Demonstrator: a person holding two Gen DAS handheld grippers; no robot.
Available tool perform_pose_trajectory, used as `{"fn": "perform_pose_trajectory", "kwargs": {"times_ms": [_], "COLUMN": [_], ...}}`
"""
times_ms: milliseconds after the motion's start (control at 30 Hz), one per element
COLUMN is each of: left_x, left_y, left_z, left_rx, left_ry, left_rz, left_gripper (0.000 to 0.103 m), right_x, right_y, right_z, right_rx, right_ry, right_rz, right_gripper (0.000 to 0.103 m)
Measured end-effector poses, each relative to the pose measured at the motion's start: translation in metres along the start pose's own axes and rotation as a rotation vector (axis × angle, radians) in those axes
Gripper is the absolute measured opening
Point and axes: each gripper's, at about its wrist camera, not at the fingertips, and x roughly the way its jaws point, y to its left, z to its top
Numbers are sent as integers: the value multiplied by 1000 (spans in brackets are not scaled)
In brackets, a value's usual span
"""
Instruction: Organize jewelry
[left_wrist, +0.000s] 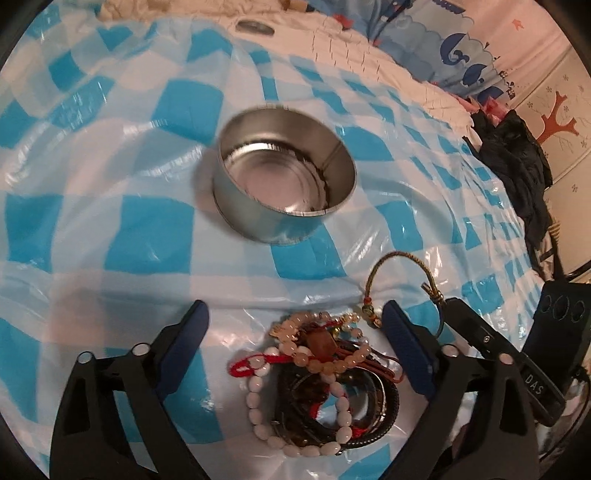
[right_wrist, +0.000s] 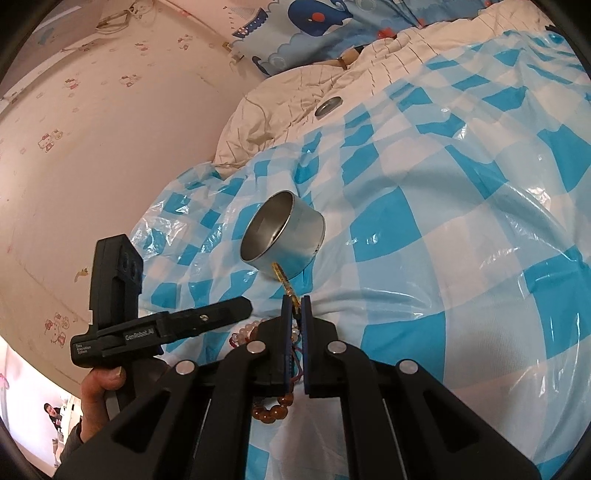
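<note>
A bed is seen spread with a blue-and-white checked plastic sheet (left_wrist: 155, 229), with a cream quilt (left_wrist: 369, 48) at its far edge and a pink patterned wall (right_wrist: 110, 129) beyond

The left gripper (left_wrist: 295, 314) is held above the sheet with its blue-padded jaws spread wide, nothing pressed between them. A tangled pile of bracelets (left_wrist: 317, 380) lies on the sheet in the gap between the two fingers: white bead strings, peach beads, red cord and dark bangles are made out. A gold-green braided cord (left_wrist: 402, 266) arcs up from the pile's far right side to the tip of the right gripper, seen at the right edge of the left wrist view.

The right gripper (right_wrist: 296, 301) is closed tight, and the end of the braided cord (right_wrist: 282, 277) is pinched between its pads. An amber bead bracelet (right_wrist: 273, 408) shows below its jaws.

A round metal tin (left_wrist: 284, 173), open and empty, stands on the sheet just beyond the pile. Its lid (left_wrist: 255, 26) lies far off on the quilt. A hand (right_wrist: 99, 384) is seen on the handle of the left gripper in the right wrist view. Dark clothing (left_wrist: 517, 166) is heaped at the sheet's far right
</note>
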Motion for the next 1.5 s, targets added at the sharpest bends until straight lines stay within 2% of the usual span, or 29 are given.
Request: {"fn": "perform_pose_trajectory", "kwargs": {"times_ms": [133,200,300,367,433,500,633,733,900,1067,1233,1400,1500], "left_x": [8,12,15,16,17,15,6,0,-6,0,-3,5,6], "left_y": [-1,-3,-5,-3,-1,-2,-4,-4,-5,-3,-3,-3,-4], "left_z": [0,-1,0,0,0,-1,-2,-2,-1,-2,-2,-5,-5], "left_rx": [-26,-23,-14,-24,-27,-14,10,21,7,16,11,23,22], "left_ry": [20,22,28,36,51,52,36,27,15,32,19,66,66], "left_rz": [-50,-44,-11,-19,-37,-36,-49,-64,-144,-96,-125,-94,-95], "left_gripper": [79,75,61,41,27,23,7,7,7,7,7,7,7], "right_x": [0,1,1,2,2,3,4,4,4,4,4,4,4], "right_y": [-1,-2,-3,-3,-3,-2,-2,-2,-2,-2,-2,-2,-2], "right_z": [-1,-1,-2,-1,-1,-1,-1,-2,-1,-2,-1,-1,-1], "right_rx": [4,5,6,7,9,10,7,7,7,7,8,8,9], "right_ry": [4,6,8,8,9,9,10,10,10,9,9,10,10], "right_rz": [-3,-6,-10,-13,-15,-16,-16,-16,-16,-16,-16,-15,-16], "right_gripper": [5,5,5,6,5,5,5,5,5,5,5,5,5]}}
